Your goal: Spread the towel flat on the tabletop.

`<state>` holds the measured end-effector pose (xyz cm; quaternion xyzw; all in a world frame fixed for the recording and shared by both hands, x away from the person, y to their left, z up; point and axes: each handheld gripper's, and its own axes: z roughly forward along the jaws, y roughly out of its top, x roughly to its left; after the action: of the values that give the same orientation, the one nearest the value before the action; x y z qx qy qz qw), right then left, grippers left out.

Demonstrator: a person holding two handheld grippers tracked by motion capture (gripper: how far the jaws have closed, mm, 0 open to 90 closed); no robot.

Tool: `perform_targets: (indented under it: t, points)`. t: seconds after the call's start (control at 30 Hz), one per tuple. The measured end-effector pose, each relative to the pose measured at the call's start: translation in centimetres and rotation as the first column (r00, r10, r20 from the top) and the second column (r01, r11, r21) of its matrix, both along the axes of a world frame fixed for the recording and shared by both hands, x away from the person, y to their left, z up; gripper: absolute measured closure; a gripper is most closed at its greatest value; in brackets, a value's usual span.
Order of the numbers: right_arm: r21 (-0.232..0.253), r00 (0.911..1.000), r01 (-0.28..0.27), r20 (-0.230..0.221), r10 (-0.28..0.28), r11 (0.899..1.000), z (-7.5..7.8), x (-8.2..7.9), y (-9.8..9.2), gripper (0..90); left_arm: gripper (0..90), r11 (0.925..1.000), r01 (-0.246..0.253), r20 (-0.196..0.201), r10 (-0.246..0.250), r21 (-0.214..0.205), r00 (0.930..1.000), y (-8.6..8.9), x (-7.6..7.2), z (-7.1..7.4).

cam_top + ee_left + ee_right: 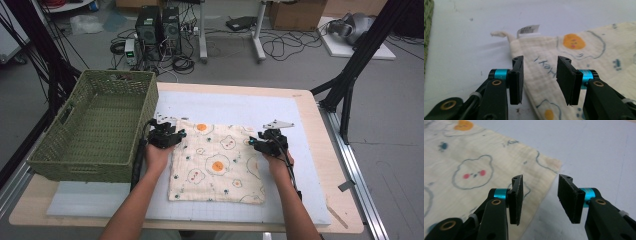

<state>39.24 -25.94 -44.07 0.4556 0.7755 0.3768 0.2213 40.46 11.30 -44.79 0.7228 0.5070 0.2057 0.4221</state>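
The folded cloth (216,161) lies flat near the middle of the white mat (300,165), its far edge facing the back of the tabletop (327,150) and its left side near the green basket (95,127) at the left edge. The left gripper (172,135) sits at the cloth's far left corner, by the loop and tag (527,29), and the right gripper (260,142) at the far right corner. Both stand about half open with nothing held: in the two gripper views the fabric shows beneath the gap, untouched by the pads. Placing one gripper at each far corner seems meant to lift both corners evenly, likely for another fold or a move into the basket.
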Motion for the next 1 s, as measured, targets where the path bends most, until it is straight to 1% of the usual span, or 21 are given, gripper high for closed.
perform_targets:
  t: [0.07, 0.1, 0.13, 0.2, 0.23, 0.27, 0.3, 0.33, 0.37, 0.4, 0.43, 0.5, 0.53, 0.57, 0.63, 0.73, 0.8, 0.87, 0.9, 0.93, 1.0]
  points:
    - [-0.014, 0.9993, 0.028, -0.024, -0.028, 1.000, -0.7, 0.5, 0.0, 54.4, 61.1, 0.9998, 0.007, -0.022, -0.006, 0.016, 0.9997, -0.1, 0.4, -0.3]
    - [-0.012, 0.9991, 0.030, -0.031, -0.030, 0.999, -1.0, 0.9, -0.1, 52.6, 62.8, 0.9999, -0.001, -0.015, 0.001, 0.016, 0.9999, -0.1, 0.6, -0.3]
    - [0.010, 0.9983, 0.043, -0.040, -0.042, 0.999, -1.0, 1.2, -0.3, 53.0, 65.6, 0.9999, -0.010, -0.018, 0.010, 0.004, 0.9998, 0.0, 0.9, -0.3]
    - [0.024, 0.9973, 0.062, -0.040, -0.061, 0.998, -0.8, 2.3, -0.4, 55.1, 64.5, 1.0000, -0.007, -0.025, 0.007, -0.003, 0.9997, 0.0, 1.6, -0.3]
    - [0.021, 0.9973, 0.056, -0.049, -0.055, 0.998, -0.7, 2.7, -0.3, 56.9, 63.1, 1.0000, 0.002, -0.043, -0.002, -0.005, 0.9991, -0.1, 2.0, -0.3]
    - [0.021, 0.9973, 0.056, -0.049, -0.055, 0.998, -0.7, 2.7, -0.3, 56.9, 63.1, 1.0000, 0.005, -0.039, -0.006, -0.005, 0.9992, -0.1, 2.1, -0.3]
    - [0.019, 0.9980, 0.048, -0.041, -0.047, 0.999, -0.7, 2.9, -0.2, 59.5, 63.8, 1.0000, 0.002, -0.032, -0.002, 0.003, 0.9995, -0.2, 2.2, -0.4]
    - [0.008, 0.9985, 0.025, -0.048, -0.025, 1.000, -0.9, 3.4, 0.4, 70.0, 72.1, 0.9999, -0.017, -0.038, 0.017, -0.001, 0.9991, -0.1, 2.3, -0.4]
    - [0.008, 0.9985, 0.025, -0.048, -0.025, 1.000, -0.9, 3.4, 0.4, 70.0, 80.6, 0.9999, -0.017, -0.038, 0.017, -0.001, 0.9991, -0.1, 2.3, -0.4]
    - [0.011, 0.9987, 0.009, -0.051, -0.008, 1.000, -0.9, 3.5, 0.5, 80.0, 80.6, 0.9997, -0.026, -0.042, 0.025, -0.001, 0.9988, 0.1, 2.4, -0.4]
    - [0.013, 0.9983, -0.007, -0.057, 0.007, 1.000, -0.9, 3.6, 0.7, 85.3, 85.6, 0.9993, -0.034, -0.044, 0.033, -0.014, 0.9985, 0.2, 2.5, -0.4]
    - [-0.028, 0.9987, -0.020, -0.047, 0.019, 0.999, -0.7, 3.7, 0.9, 87.0, 87.3, 0.9986, -0.052, -0.040, 0.052, -0.004, 0.9979, 0.2, 2.5, -0.4]
    - [-0.042, 0.9993, -0.003, -0.038, 0.001, 0.999, -0.7, 3.8, 0.9, 87.4, 87.7, 0.9976, -0.068, -0.039, 0.068, -0.004, 0.9969, 0.3, 2.5, -0.4]
    - [-0.042, 0.9993, -0.003, -0.038, 0.001, 0.999, -0.7, 3.8, 0.9, 87.4, 87.7, 0.9961, -0.087, -0.039, 0.087, -0.011, 0.9955, 0.4, 2.6, -0.4]
    - [-0.079, 0.9987, 0.048, -0.015, -0.049, 0.996, -0.7, 3.8, 0.6, 87.5, 88.8, 0.9945, -0.103, -0.035, 0.102, -0.020, 0.9941, 0.6, 2.7, -0.4]
    - [-0.079, 0.9984, 0.056, -0.008, -0.057, 0.995, -0.8, 3.9, 0.4, 87.5, 88.5, 0.9975, -0.068, -0.044, 0.067, -0.021, 0.9968, 0.5, 2.8, -0.4]
    - [-0.080, 0.9983, 0.056, -0.011, -0.057, 0.995, -0.7, 3.9, 0.4, 85.6, 83.6, 0.9988, -0.048, -0.024, 0.048, -0.008, 0.9986, 0.3, 2.7, -0.3]
    - [-0.075, 0.9974, 0.070, -0.010, -0.071, 0.995, -0.6, 3.7, 0.2, 74.7, 75.2, 0.9998, -0.021, -0.007, 0.021, -0.001, 0.9998, 0.2, 2.4, 0.1]
    - [-0.045, 0.9968, 0.080, -0.005, -0.080, 0.996, -0.1, 3.4, -0.1, 66.1, 69.2, 1.0000, -0.006, 0.001, 0.006, -0.004, 1.0000, 0.1, 2.2, 0.3]
    - [-0.045, 0.9968, 0.080, -0.005, -0.080, 0.996, -0.1, 3.4, -0.1, 66.1, 69.2, 0.9998, 0.018, 0.014, -0.018, -0.003, 0.9997, 0.1, 1.9, 0.6]
    - [0.008, 0.9988, 0.048, 0.004, -0.048, 0.999, 0.6, 2.9, -0.5, 57.9, 68.2, 0.9970, 0.077, 0.051, -0.077, -0.003, 0.9958, -0.1, 1.3, 1.5]
